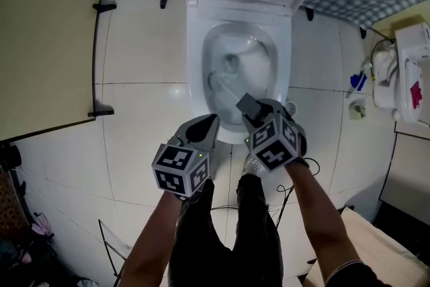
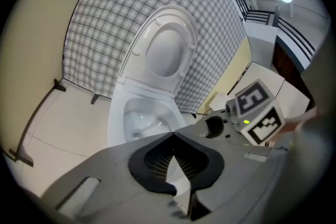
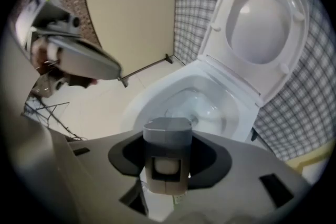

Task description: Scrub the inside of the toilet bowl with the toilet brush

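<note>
Right gripper (image 3: 167,131) has its jaws clamped on the brush's (image 1: 222,85) grey handle block, with the brush head down inside the bowl (image 1: 196,64), front side. Left gripper (image 2: 173,135) jaws are pinched together on nothing, by the front rim.

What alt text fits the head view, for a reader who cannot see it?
Seen from above, the right gripper holds a toilet brush by its grey handle, brush end down inside the open white toilet bowl. The left gripper hangs beside it, shut and empty, over a pale tiled floor.
</note>
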The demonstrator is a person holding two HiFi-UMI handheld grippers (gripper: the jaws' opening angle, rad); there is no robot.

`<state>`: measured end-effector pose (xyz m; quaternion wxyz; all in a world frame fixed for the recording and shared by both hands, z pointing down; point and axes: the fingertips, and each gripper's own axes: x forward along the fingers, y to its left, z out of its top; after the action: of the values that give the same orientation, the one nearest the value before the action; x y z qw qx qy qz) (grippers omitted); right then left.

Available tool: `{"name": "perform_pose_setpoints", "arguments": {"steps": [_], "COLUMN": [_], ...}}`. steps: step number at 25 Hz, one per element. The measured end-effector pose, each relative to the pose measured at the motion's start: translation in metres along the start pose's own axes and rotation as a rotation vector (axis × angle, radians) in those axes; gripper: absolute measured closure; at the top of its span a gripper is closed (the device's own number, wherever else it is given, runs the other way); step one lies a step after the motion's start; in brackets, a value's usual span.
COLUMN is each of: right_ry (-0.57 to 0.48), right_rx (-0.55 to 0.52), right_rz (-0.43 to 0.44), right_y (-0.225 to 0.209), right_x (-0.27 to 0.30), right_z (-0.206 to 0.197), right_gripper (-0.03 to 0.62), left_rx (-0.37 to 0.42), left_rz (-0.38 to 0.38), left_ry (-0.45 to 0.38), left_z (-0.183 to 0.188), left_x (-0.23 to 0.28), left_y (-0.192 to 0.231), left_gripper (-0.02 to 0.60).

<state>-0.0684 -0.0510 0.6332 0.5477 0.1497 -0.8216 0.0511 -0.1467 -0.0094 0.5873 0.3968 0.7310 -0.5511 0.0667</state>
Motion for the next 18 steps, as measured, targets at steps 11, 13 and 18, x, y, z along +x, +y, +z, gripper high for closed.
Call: {"name": "perform_pose_setpoints", "arguments": {"steps": [11, 13, 18], "right_ry": [0.097, 0.129, 0.124], "right_rx": [-0.032, -0.001, -0.074], "right_rz": [-0.014, -0.025, 0.023], "right_y": [-0.011, -0.03, -0.021], "right_x": [0.013, 0.033, 0.011], "right_z": [-0.027, -0.027, -0.022], "right_gripper": [0.396, 0.396, 0.396], "left_rx": [-0.001, -0.002, -0.007], "left_rz": [-0.005, -0.004, -0.008], "left_ry": [0.0, 0.003, 0.011], "left_z": [0.003, 0.001, -0.007], "left_x": [0.0, 0.001, 0.002], "left_y": [-0.004, -0.005, -0.007], "left_gripper": [0.574, 0.574, 0.574]}}
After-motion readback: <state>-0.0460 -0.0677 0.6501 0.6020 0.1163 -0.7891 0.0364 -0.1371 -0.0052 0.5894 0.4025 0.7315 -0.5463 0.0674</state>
